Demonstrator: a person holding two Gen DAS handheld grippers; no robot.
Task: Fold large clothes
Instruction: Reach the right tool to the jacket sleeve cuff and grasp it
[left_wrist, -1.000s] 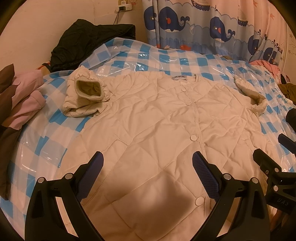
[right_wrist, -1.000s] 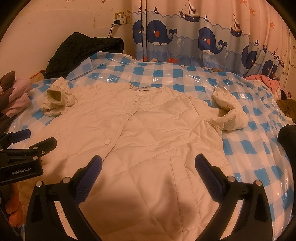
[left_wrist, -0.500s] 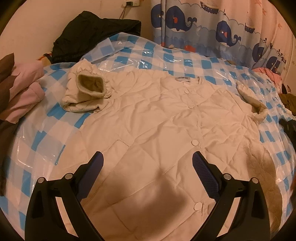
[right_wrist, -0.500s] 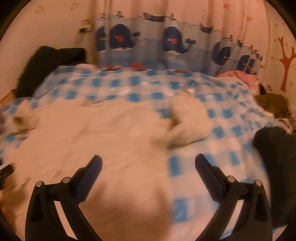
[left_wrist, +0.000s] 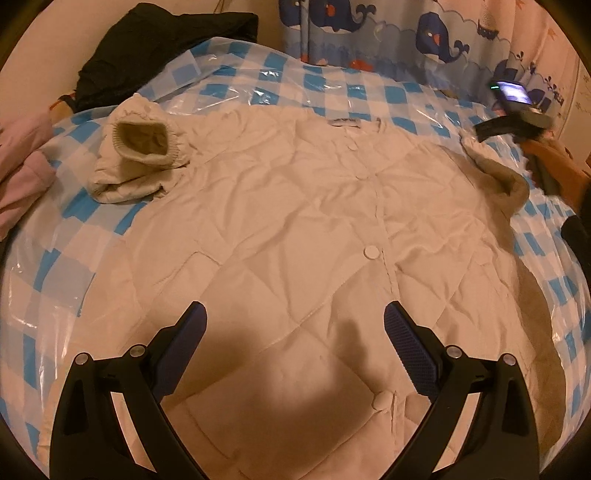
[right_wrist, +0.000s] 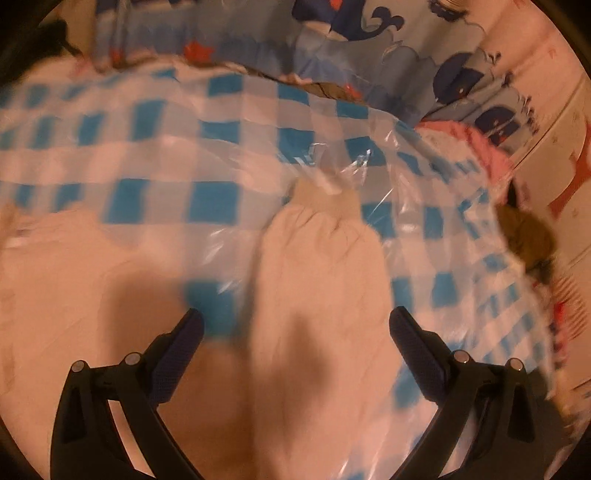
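A cream quilted jacket (left_wrist: 303, 229) lies spread face up on the blue-and-white checked bed cover (left_wrist: 317, 81), buttons closed. Its left sleeve (left_wrist: 136, 158) is bunched up with the cuff opening facing me. My left gripper (left_wrist: 293, 328) hovers open over the jacket's lower front, nothing between its fingers. My right gripper (right_wrist: 295, 328) is open just above the jacket's right sleeve (right_wrist: 321, 266), whose ribbed cuff (right_wrist: 325, 195) points away from me; this view is blurred. The right gripper's body (left_wrist: 517, 110) and the hand holding it show at the far right of the left wrist view.
A black garment (left_wrist: 155, 48) is heaped at the bed's back left, pink clothes (left_wrist: 22, 166) at the left edge. Whale-print curtains (left_wrist: 424, 44) hang behind the bed. Pink and brown items (right_wrist: 513, 206) lie at the bed's right side. Clear plastic film (right_wrist: 347, 155) covers the checked cover.
My right gripper has swung right and forward to hover over the right sleeve. My left gripper has shifted slightly forward over the jacket. Both stay open.
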